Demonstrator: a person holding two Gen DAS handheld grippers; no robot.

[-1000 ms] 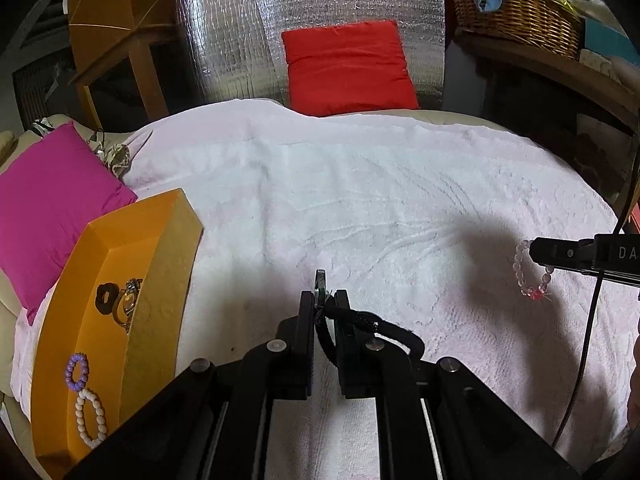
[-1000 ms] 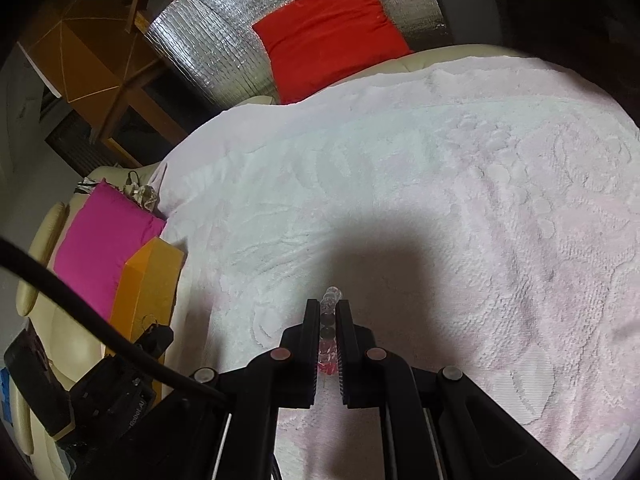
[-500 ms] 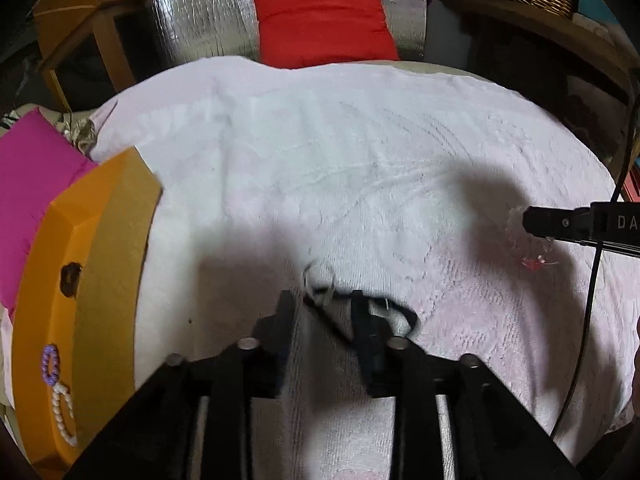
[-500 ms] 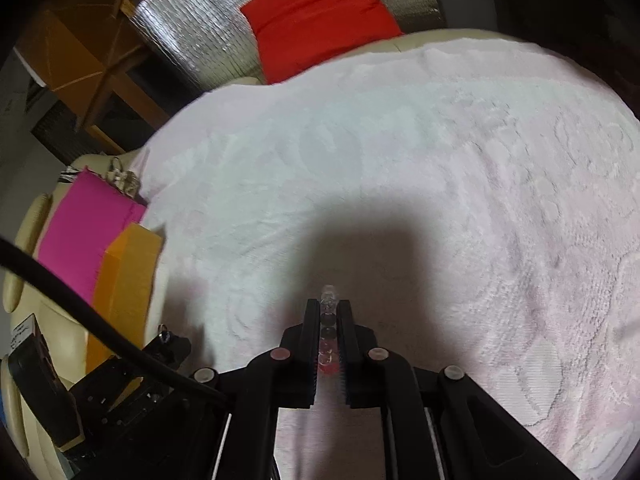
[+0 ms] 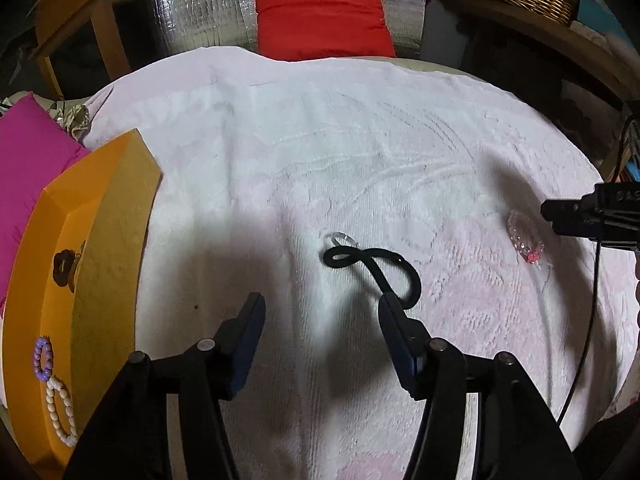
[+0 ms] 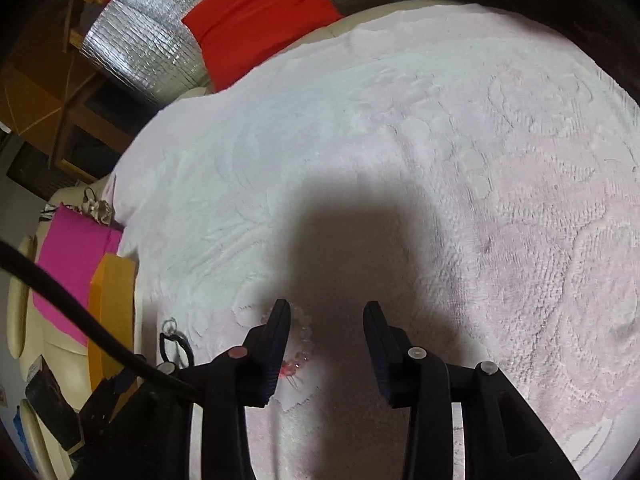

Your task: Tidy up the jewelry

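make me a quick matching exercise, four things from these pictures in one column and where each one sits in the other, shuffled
Things:
1. black cord necklace
2. clear bead bracelet
3. purple bead bracelet
4. red cushion

Places:
A. inside the orange box
B. on the towel ahead of the left gripper
C. against the silver foil, beyond the towel
D. on the towel beside the right gripper

Pairs: 1-B, 2-D, 3-A, 4-C

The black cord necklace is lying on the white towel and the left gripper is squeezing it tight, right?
Not quite. The black cord necklace does lie on the white towel, but the left gripper is not squeezing it: its jaws have just been opening and stand apart, with the cord loose beside the right-hand finger. The left wrist view shows this.
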